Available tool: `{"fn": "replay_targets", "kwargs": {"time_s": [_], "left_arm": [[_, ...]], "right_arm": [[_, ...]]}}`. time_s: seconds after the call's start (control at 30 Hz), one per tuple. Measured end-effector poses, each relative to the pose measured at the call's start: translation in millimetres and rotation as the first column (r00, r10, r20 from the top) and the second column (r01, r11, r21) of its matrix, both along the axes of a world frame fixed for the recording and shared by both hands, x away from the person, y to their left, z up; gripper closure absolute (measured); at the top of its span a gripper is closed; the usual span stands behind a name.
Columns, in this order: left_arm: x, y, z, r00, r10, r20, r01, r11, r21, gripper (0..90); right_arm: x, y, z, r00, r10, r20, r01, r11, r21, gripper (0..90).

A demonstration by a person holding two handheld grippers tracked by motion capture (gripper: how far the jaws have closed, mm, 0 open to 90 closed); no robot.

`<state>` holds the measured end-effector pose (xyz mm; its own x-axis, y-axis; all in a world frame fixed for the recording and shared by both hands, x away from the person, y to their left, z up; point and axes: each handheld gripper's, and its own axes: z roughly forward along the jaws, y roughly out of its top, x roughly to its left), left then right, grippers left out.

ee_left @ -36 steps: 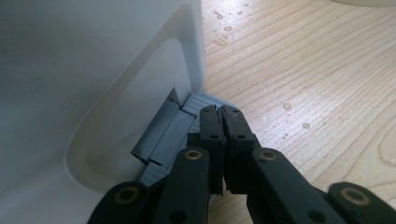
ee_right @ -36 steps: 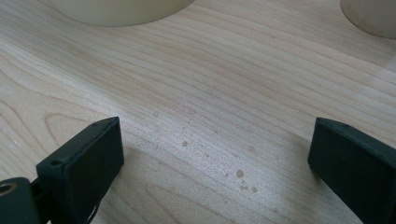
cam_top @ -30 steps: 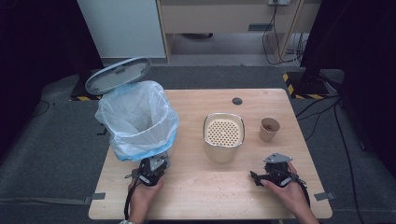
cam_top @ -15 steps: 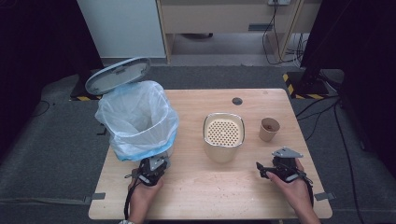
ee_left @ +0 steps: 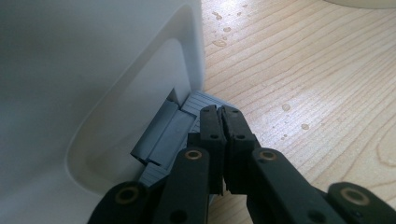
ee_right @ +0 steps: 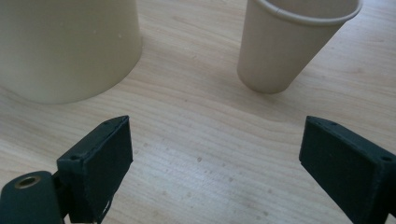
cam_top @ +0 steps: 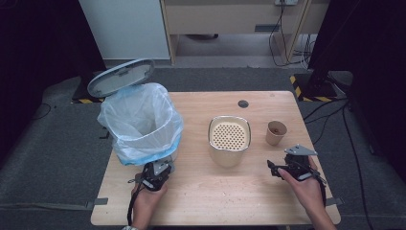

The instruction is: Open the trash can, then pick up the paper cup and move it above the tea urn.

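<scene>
1. The right hand-held gripper (ee_right: 212,163) is spread wide with nothing between its jaws, above the surface (ee_right: 196,135).
2. The paper cup (ee_right: 292,42) stands upright just ahead, slightly right, beside the perforated-lid container (cam_top: 229,140).
3. The left hand-held gripper (ee_left: 223,122) is pressed together on the pedal (ee_left: 168,135) of the lined bin (cam_top: 139,122).

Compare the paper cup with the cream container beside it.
The paper cup is smaller and tapers toward its base; the cream container is larger and wider. The container's top carries a perforated insert, while the paper cup's mouth is open. Both stand upright on the wooden table.
</scene>
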<state>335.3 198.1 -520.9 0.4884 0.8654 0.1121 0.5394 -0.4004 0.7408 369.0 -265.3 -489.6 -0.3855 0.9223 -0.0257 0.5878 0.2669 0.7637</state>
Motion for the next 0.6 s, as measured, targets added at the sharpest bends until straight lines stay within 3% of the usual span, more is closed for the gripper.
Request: {"fn": "replay_targets", "kwargs": {"time_s": [0.1, 0.5, 0.6], "left_arm": [[0.1, 0.2, -0.1, 1.0000, 0.000, 0.000, 0.000, 1.0000, -0.003, 87.1], [0.3, 0.4, -0.1, 1.0000, 0.000, -0.001, 0.000, 1.0000, -0.006, 87.2], [0.4, 0.5, -0.1, 1.0000, 0.000, -0.001, 0.000, 1.0000, -0.007, 87.2]], "right_arm": [[5.6, -0.9, 5.6, 0.9999, -0.005, -0.014, 0.005, 1.000, 0.006, 12.0], [26.4, -5.2, 26.9, 0.9969, -0.072, 0.032, 0.071, 0.997, 0.031, 8.4], [29.9, -6.6, 27.0, 0.9975, -0.064, 0.031, 0.063, 0.997, 0.035, 6.3]]}}
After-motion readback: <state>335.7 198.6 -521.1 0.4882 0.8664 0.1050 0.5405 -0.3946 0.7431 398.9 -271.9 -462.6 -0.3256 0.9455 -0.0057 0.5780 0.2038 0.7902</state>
